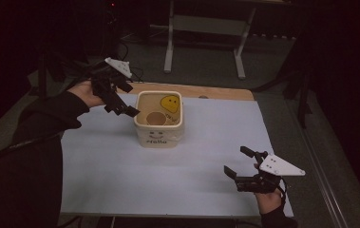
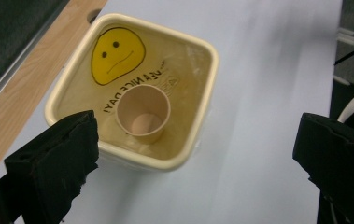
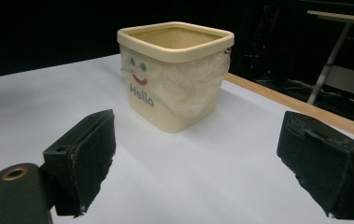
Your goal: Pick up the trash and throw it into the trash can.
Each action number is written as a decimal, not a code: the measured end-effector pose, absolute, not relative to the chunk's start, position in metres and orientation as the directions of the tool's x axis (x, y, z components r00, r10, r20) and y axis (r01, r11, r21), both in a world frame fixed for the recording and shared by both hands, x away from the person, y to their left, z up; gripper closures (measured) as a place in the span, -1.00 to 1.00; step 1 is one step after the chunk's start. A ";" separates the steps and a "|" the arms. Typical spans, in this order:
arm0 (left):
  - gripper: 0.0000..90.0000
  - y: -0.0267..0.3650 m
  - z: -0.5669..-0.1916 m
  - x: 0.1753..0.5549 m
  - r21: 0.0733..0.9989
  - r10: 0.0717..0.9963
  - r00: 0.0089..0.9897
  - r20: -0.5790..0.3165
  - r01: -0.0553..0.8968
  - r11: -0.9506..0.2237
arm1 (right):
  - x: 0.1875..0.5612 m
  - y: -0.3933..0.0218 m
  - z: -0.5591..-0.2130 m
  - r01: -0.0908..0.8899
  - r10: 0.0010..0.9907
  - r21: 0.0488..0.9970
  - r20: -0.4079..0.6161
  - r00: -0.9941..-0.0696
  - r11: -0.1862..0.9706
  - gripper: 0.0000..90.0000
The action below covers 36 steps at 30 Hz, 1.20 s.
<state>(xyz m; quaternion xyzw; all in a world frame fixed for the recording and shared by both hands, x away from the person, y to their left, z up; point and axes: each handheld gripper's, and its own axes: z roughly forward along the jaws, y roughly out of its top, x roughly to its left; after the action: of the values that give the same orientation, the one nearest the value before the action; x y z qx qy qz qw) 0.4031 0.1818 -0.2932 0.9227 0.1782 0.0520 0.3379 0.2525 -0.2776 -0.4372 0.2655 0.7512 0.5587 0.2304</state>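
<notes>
Pale blue counter (image 1: 120,185); right gripper (image 1: 244,168) nearest, jaws wide, empty, hovering low, well apart from the cream tub (image 1: 159,135). One tub mid-counter, one paper cup (image 2: 143,113) upright inside it. Left gripper (image 1: 120,102) beyond, jaws wide and empty beside the rim; cup looks already placed, nothing left outside.

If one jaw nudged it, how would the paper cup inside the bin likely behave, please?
The paper cup looks thin-walled and empty, so probably light and crushable. Standing upright and narrow on the bin floor, it would likely tip, then roll.
</notes>
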 end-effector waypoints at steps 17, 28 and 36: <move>-0.98 0.214 -0.341 0.348 0.728 0.409 0.910 -0.071 0.328 -0.602 | 0.253 -0.277 -0.437 0.143 0.657 0.961 -0.050 -0.752 0.237 -0.75; -0.98 0.220 -0.385 0.310 0.778 0.425 0.898 -0.113 0.346 -0.524 | 0.253 -0.276 -0.438 0.146 0.657 0.959 -0.052 -0.752 0.244 -0.75; -0.98 0.220 -0.423 0.285 0.809 0.444 0.883 -0.153 0.370 -0.456 | 0.253 -0.276 -0.439 0.147 0.656 0.958 -0.054 -0.753 0.246 -0.75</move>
<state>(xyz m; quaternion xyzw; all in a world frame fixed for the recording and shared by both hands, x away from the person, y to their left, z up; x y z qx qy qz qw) 0.2848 0.2203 -0.4225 0.8524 0.2389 0.0400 0.4633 0.2532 -0.2762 -0.4387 0.2658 0.7551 0.5533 0.2303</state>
